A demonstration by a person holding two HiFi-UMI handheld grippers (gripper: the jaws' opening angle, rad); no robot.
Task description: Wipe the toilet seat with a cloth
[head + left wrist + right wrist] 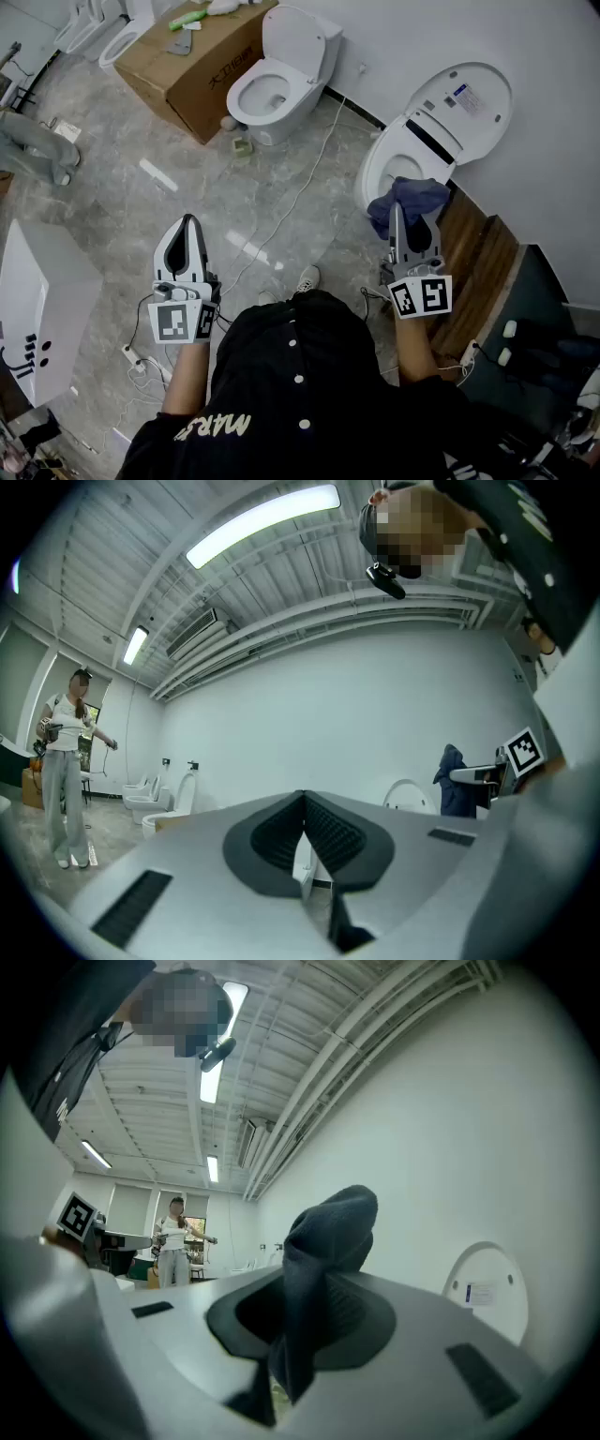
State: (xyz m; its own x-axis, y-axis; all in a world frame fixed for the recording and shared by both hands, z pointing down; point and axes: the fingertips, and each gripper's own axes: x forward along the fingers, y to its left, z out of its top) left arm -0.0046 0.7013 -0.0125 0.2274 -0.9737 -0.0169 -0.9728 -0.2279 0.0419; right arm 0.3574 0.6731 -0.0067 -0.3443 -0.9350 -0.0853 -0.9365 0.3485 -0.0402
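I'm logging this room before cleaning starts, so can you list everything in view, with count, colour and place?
toilet: one, white, lid raised, by the right wall
cloth: one, dark blue, held up near that toilet
second toilet: one, white, top centre
cardboard box: one, brown, left of the second toilet
wooden platform: one, brown, right of the near toilet
boxy unit: one, white, far left
left tool: one, grey, shut, empty
right tool: one, grey, shut on the cloth

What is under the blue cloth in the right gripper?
The white toilet seat, lid up. The cloth, clamped in the right gripper, hides the seat's near rim, so contact cannot be told.
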